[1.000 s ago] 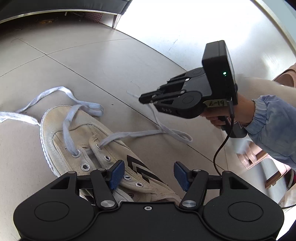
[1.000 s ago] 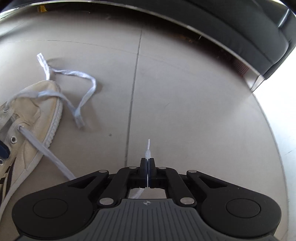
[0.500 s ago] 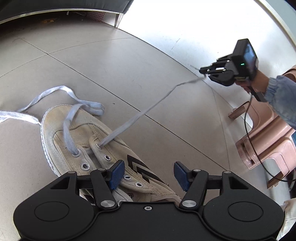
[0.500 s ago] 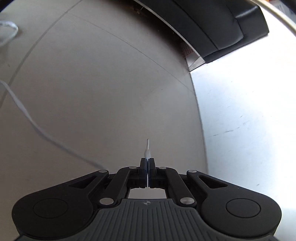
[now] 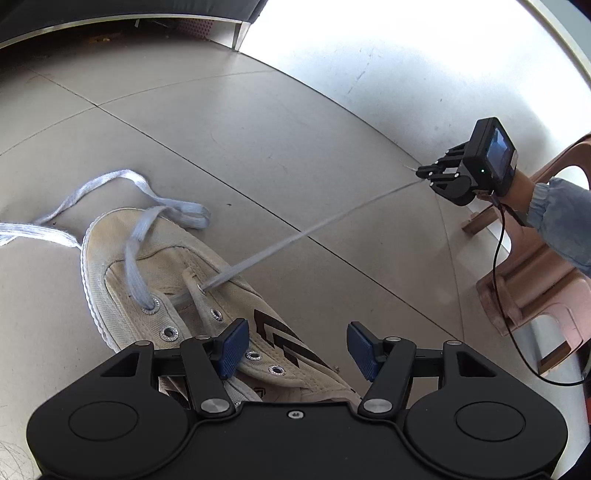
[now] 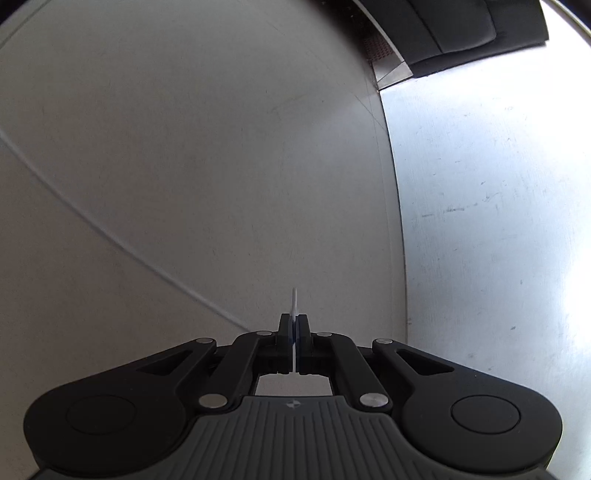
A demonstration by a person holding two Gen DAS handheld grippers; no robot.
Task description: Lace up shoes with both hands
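A cream canvas shoe with metal eyelets lies on the floor, toe pointing away. My left gripper hovers just above its side, blue pads apart and nothing between them. A pale shoelace runs taut from a front eyelet to my right gripper at the far right, which is shut on the lace's tip. In the right wrist view that right gripper pinches the lace tip, and the lace trails off to the left. The lace's other end lies looped beyond the toe.
A pink plastic stool stands at the right, behind the hand and blue sleeve. A cable hangs from the right gripper. A dark sofa base runs along the far edge. Grey floor tiles lie all around.
My right gripper has swung away to the right and farther off, pulling the slack lace through the eyelet until it runs straight. My left gripper and the shoe have stayed put.
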